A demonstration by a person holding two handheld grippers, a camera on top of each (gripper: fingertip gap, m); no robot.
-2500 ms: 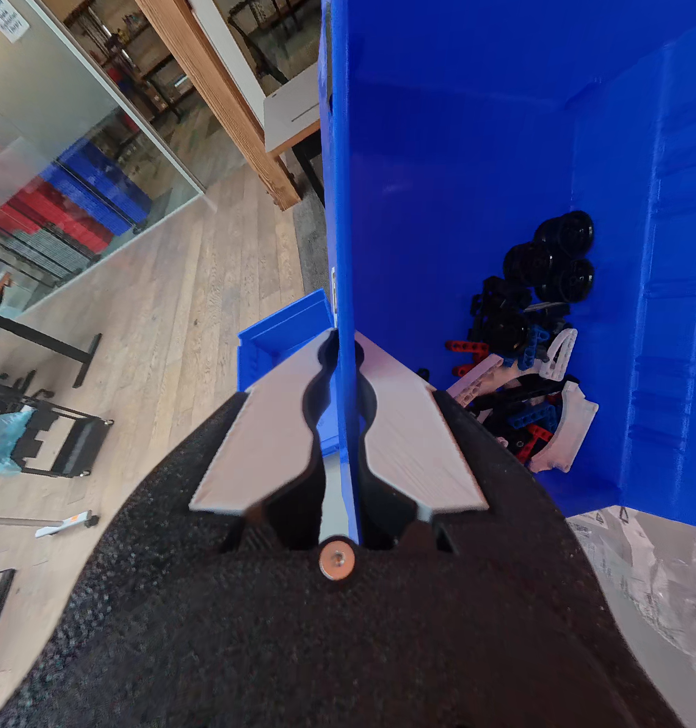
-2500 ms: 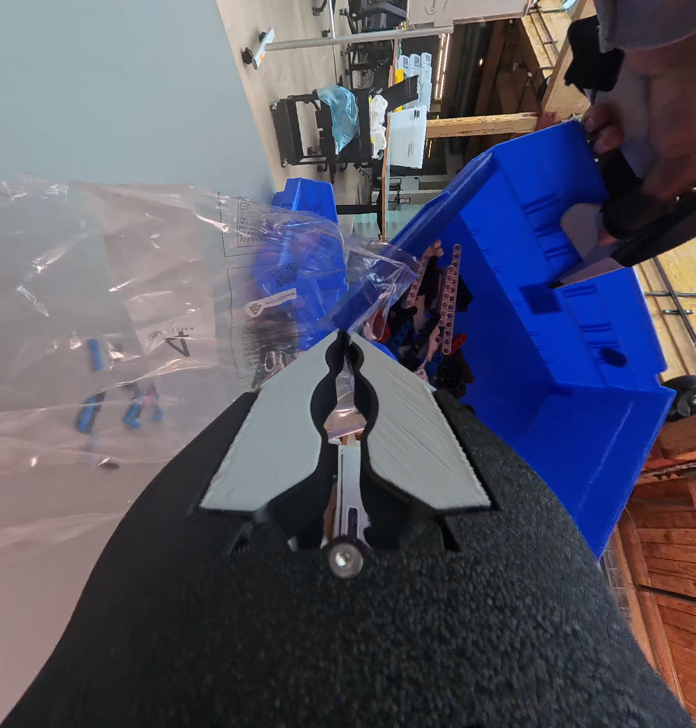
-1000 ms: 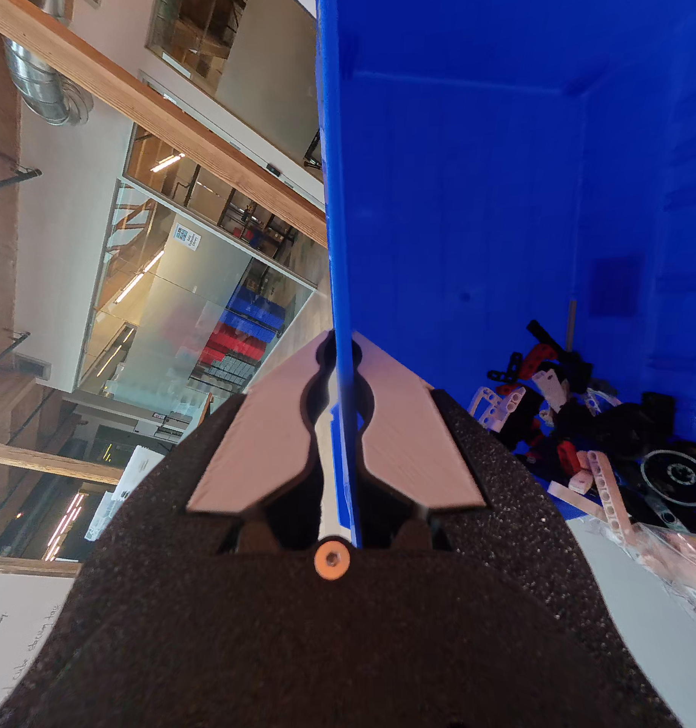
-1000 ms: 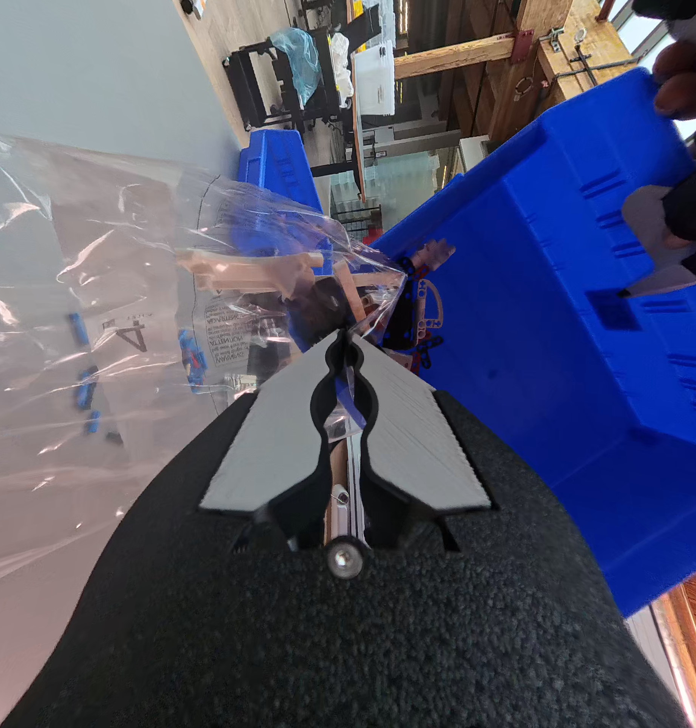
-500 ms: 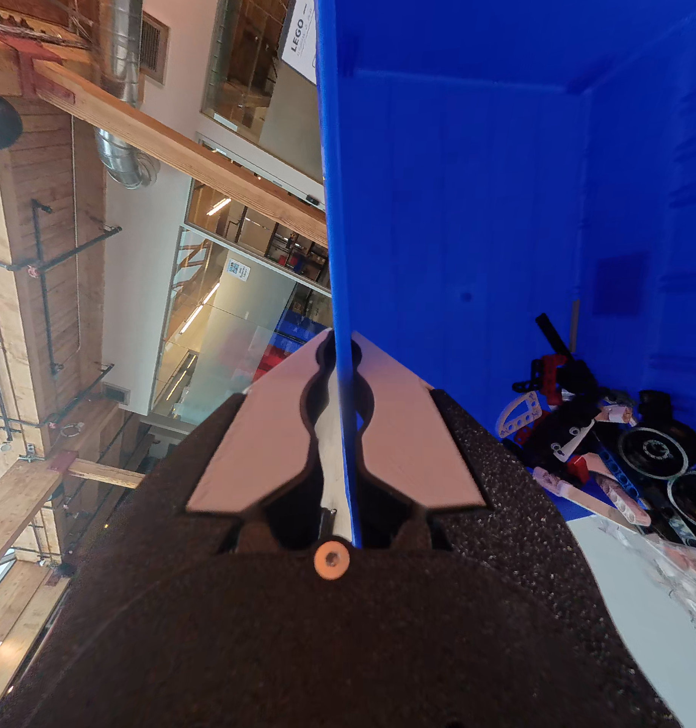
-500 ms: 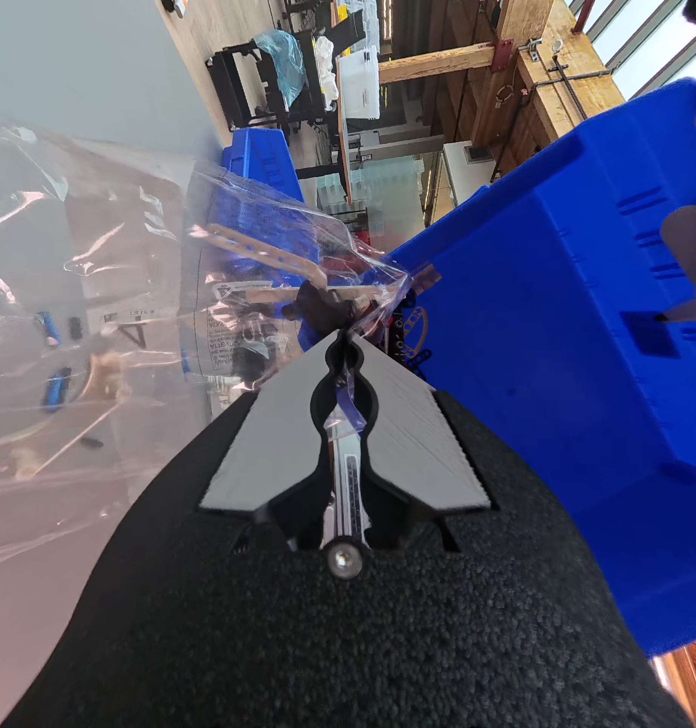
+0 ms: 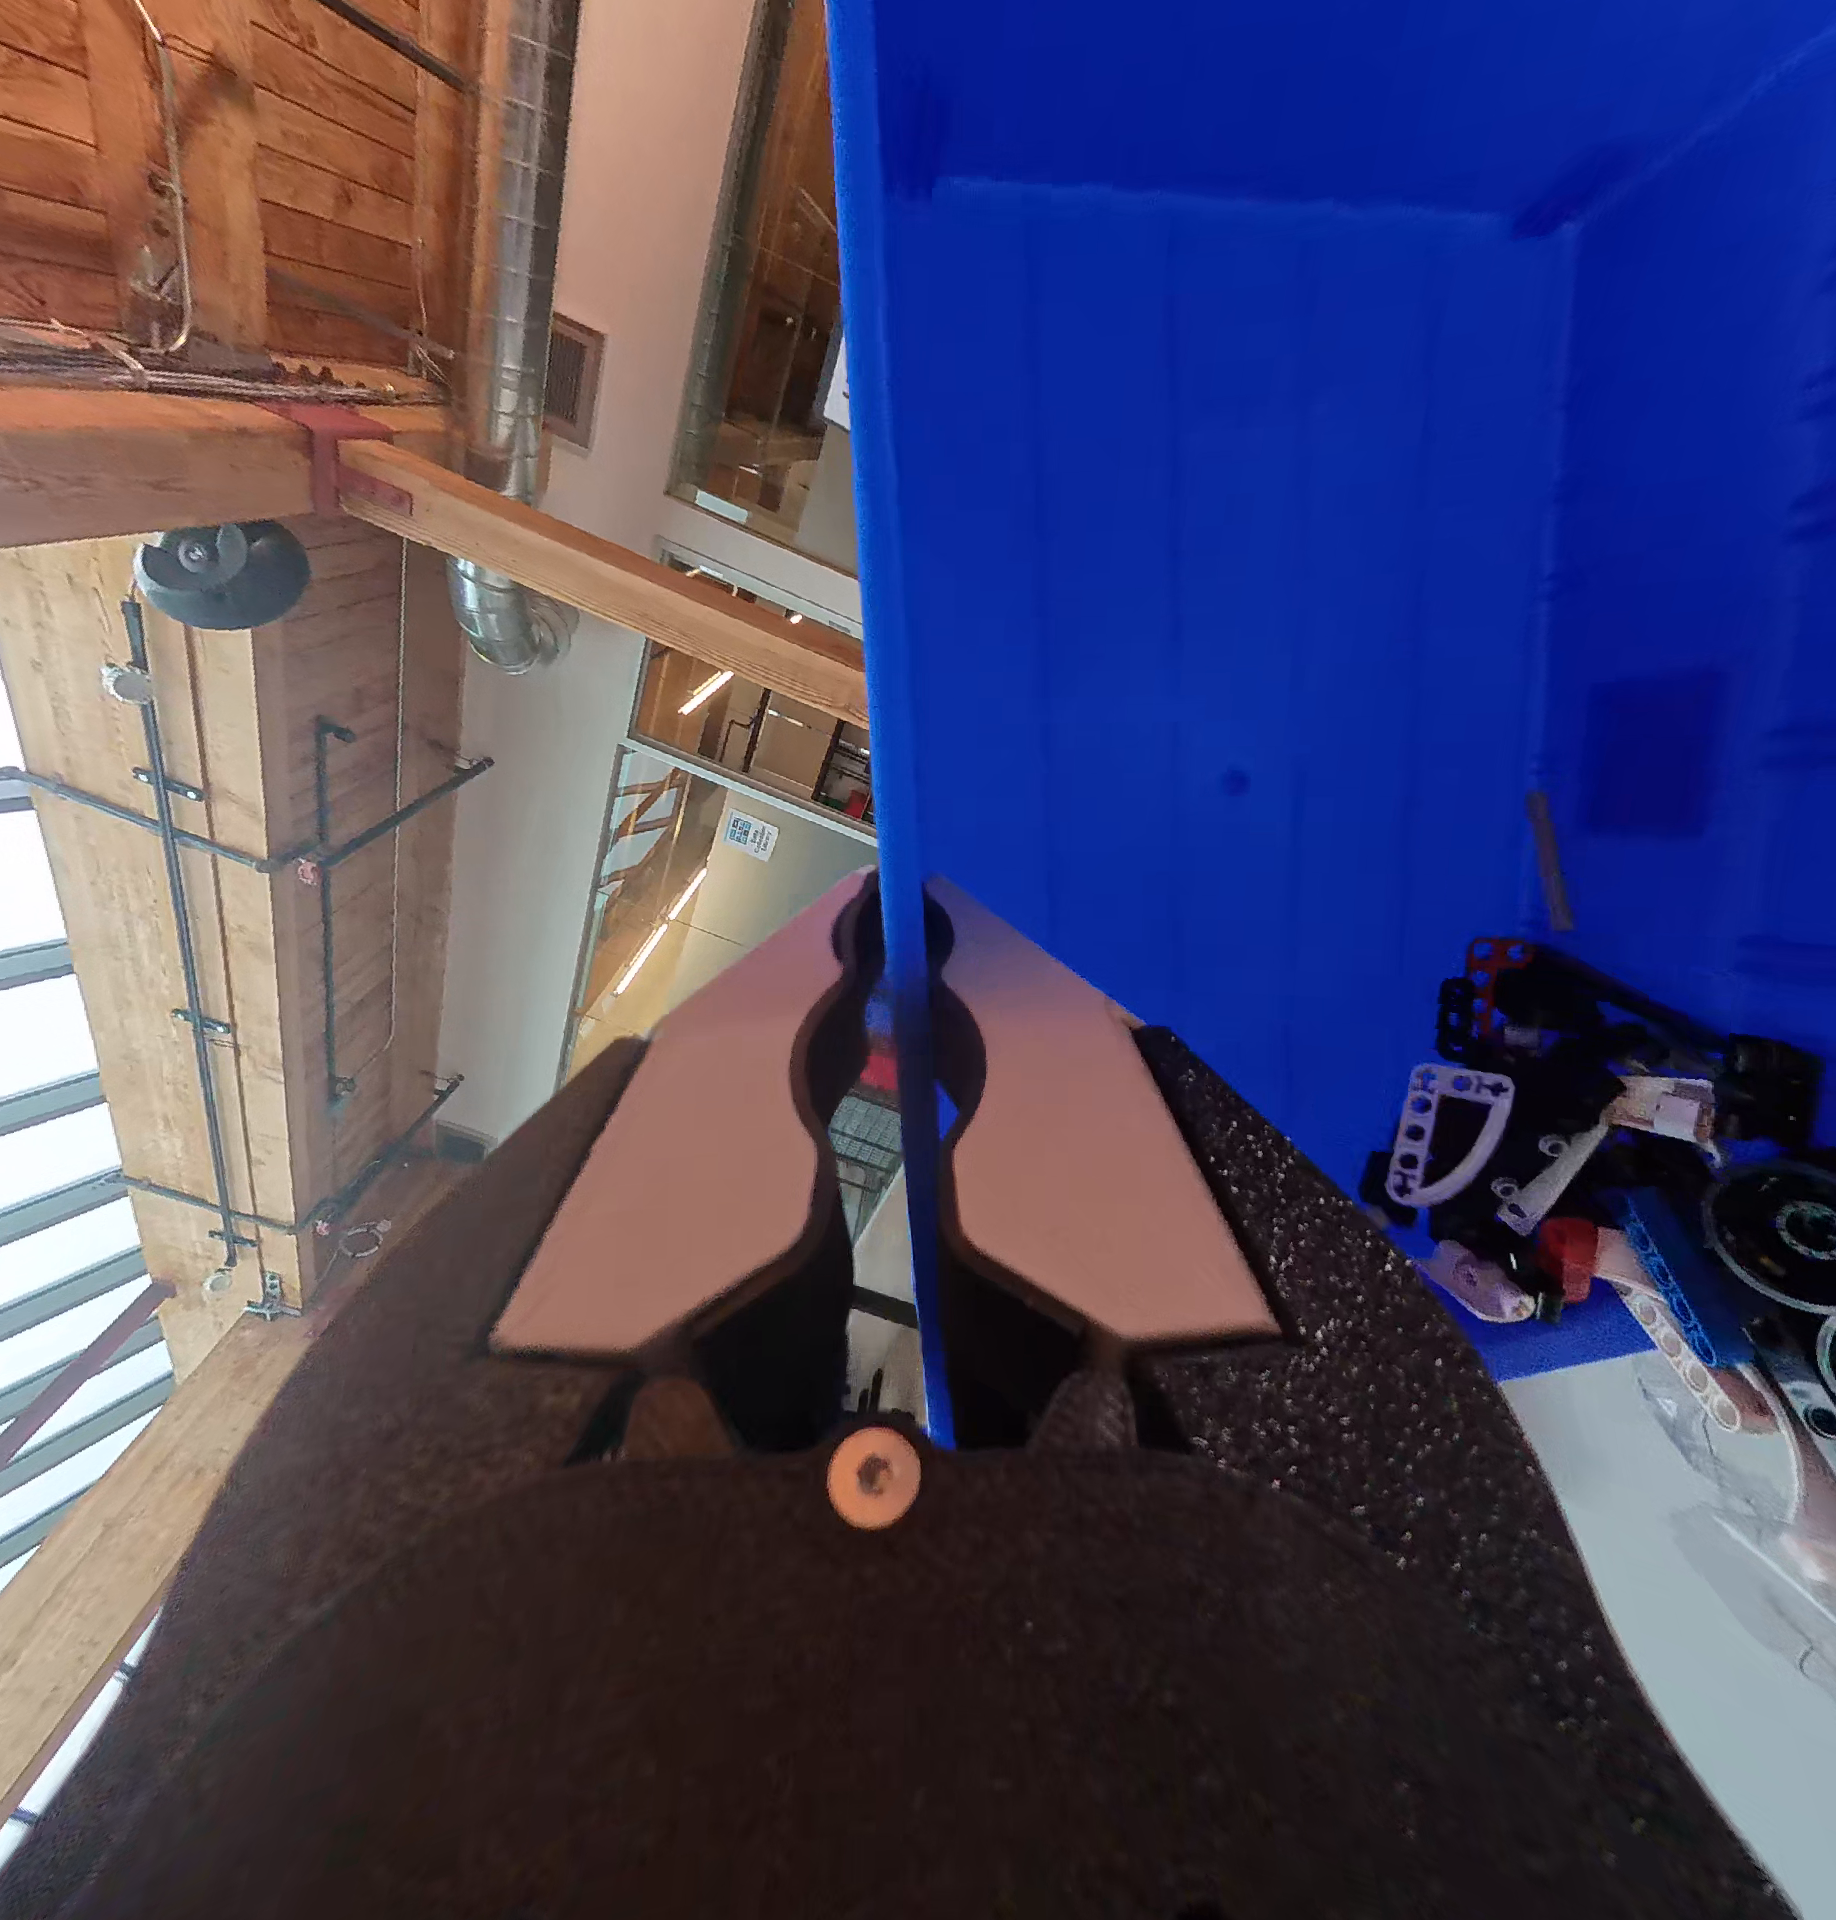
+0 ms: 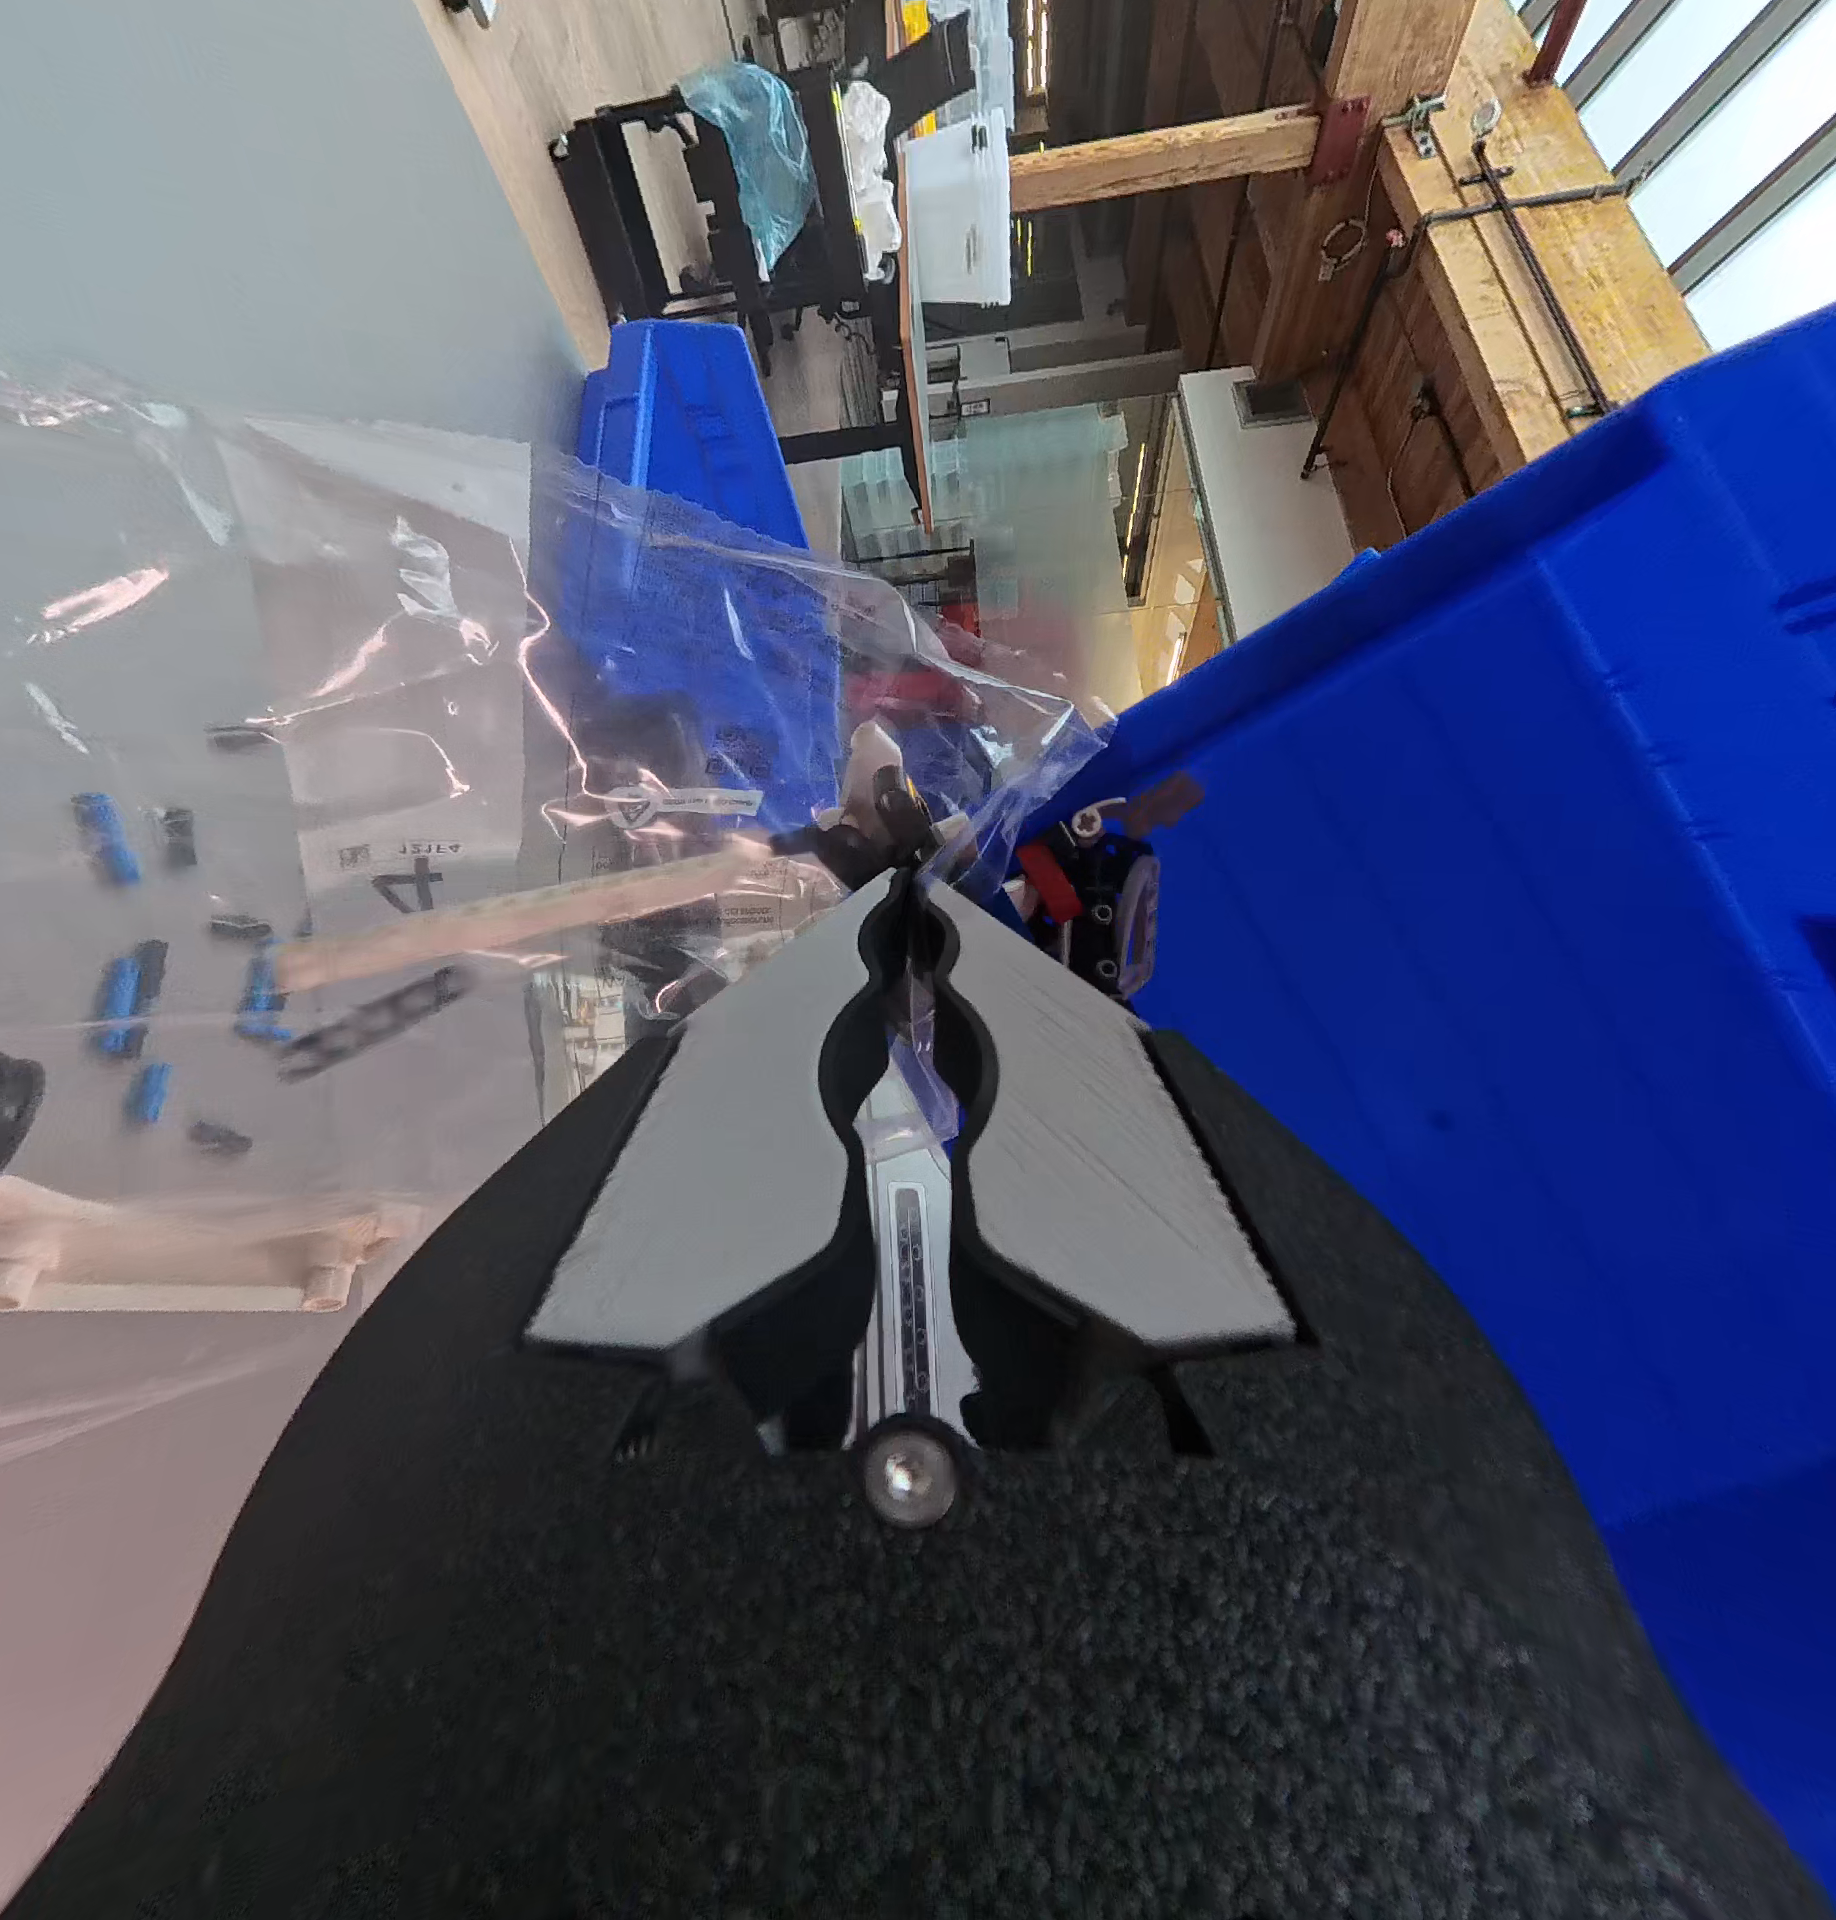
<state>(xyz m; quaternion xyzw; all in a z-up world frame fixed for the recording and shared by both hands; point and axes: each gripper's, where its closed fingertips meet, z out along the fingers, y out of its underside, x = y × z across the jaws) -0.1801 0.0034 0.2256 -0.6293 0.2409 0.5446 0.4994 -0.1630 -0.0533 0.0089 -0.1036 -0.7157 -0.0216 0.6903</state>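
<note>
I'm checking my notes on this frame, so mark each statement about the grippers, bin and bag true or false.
1. The left gripper is clamped on the blue bin's wall. True.
2. The right gripper is open and holds nothing. False: it is shut on the clear plastic bag.
3. Building-toy parts lie at the bin's mouth. True.
4. The bag is empty. False: small blue pins and a tan beam lie inside.
</note>
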